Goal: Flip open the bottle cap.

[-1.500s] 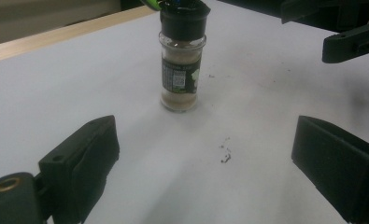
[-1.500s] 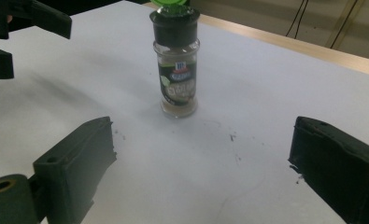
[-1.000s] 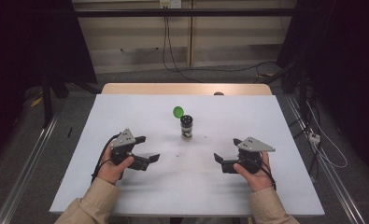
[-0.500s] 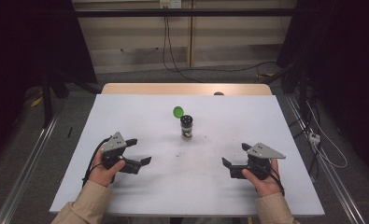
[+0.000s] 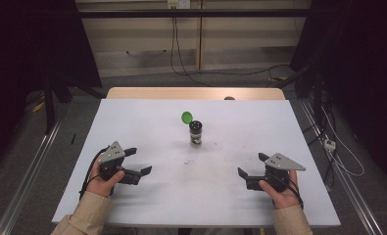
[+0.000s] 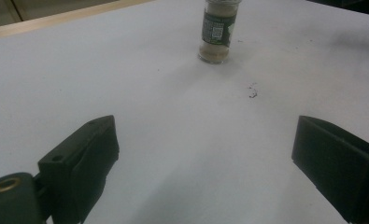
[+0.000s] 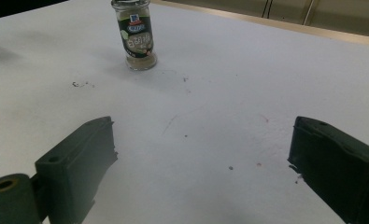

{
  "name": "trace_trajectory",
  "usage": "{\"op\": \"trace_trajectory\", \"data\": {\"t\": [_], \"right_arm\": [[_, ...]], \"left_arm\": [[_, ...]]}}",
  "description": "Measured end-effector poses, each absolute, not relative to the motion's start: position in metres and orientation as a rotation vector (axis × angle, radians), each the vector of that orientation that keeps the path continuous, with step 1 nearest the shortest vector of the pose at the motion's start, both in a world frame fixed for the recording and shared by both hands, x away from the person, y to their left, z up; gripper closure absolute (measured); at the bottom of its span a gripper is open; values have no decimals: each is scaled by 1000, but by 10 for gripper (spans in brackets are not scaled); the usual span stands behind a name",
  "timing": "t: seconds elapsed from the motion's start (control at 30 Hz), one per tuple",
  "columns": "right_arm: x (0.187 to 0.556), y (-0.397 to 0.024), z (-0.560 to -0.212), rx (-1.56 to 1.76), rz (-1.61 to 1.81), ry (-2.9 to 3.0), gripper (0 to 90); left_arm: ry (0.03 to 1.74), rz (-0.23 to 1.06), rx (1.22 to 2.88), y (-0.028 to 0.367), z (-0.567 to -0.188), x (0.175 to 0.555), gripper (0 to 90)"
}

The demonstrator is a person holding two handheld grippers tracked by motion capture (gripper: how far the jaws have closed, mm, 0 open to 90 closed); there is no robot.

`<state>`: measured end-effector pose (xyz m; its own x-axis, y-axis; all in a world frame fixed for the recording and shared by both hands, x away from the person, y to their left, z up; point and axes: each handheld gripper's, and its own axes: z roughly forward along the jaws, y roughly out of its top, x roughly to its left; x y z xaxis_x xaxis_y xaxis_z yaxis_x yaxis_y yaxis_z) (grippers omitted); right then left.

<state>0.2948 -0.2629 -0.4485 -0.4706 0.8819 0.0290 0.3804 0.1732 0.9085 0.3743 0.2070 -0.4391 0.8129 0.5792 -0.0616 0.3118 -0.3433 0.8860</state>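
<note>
From the high view, the spice jar (image 5: 196,133) is standing upright around the middle of the white table (image 5: 147,117), a bit toward the far side, with its green flip cap (image 5: 186,117) hanging open off the back-left of the top. The left gripper (image 5: 138,161) is sitting near the table's left front, held in the person's left hand (image 5: 101,177), jaws spread wide and pointing roughly toward the center. The right gripper (image 5: 250,165) is doing the mirror thing over on the right front in the right hand (image 5: 283,192), jaws also gaping wide with nothing in them. Both are well apart from the jar.

Left gripper view: the jaws are showing wide open at the bottom corners, bare table between them. The jar (image 6: 216,31) is standing far ahead near the top edge, label with a small code square facing this way, pale seasoning filling the lower part. A little dark smudge (image 6: 252,92) is lying on the table right of center.

Right gripper view: same deal, jaws spread wide and empty. The jar (image 7: 137,35) is standing upright up at the top left, front label facing the camera. Some tiny specks (image 7: 81,84) are dotting the table.
</note>
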Motion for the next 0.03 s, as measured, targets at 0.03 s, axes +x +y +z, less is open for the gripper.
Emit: {"op": "trace_trajectory", "data": {"t": [0.03], "right_arm": [[295, -263, -449, 1187, 1266, 1937, 67]], "left_arm": [[665, 321, 1954, 207, -439, 374, 67]]}}
